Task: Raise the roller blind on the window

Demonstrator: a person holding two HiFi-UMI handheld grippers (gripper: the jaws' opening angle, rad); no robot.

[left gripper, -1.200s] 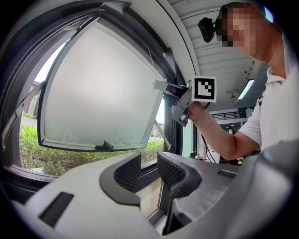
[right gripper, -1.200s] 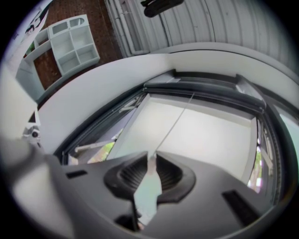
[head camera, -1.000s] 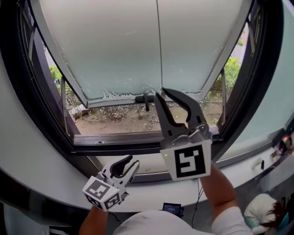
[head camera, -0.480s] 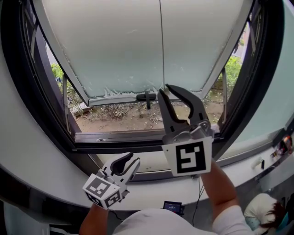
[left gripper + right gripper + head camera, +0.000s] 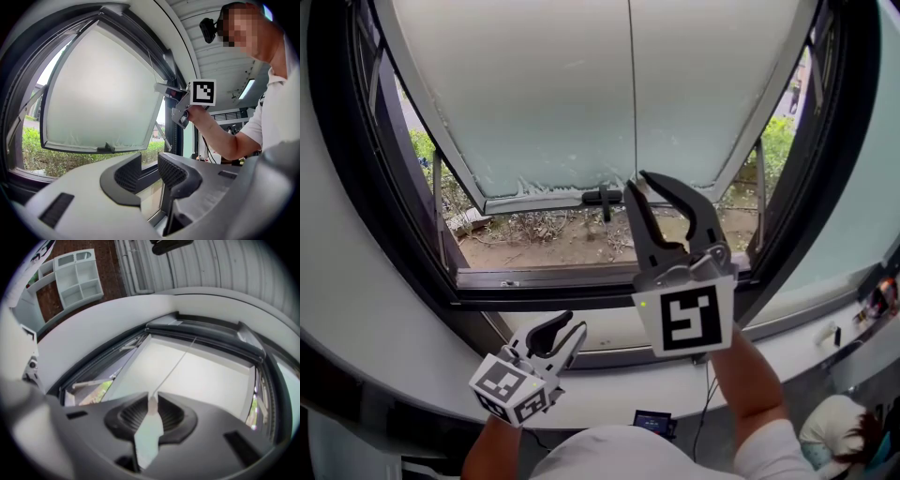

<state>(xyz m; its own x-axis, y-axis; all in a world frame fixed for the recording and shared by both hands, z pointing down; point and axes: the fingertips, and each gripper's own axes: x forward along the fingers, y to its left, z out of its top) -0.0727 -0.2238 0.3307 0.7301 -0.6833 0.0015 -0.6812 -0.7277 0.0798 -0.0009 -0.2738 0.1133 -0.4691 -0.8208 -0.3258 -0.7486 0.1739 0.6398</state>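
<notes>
Blind cord (image 5: pixel 630 94) hung along 12-to-6 o'clock line before pale window pane (image 5: pixel 516 103). Its lower end is clenched in right gripper (image 5: pixel 637 183) fingers. Pull judged toward 6 o'clock. Left gripper (image 5: pixel 572 326) at 7 o'clock, fingers released, empty.

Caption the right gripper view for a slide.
Right claw shut on the cord pull in front of the lowered roller blind.

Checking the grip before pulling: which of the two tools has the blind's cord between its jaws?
The right tool, the raised one: its jaws are closed on the pull cord. The left tool sits low, jaws apart, empty.
</notes>
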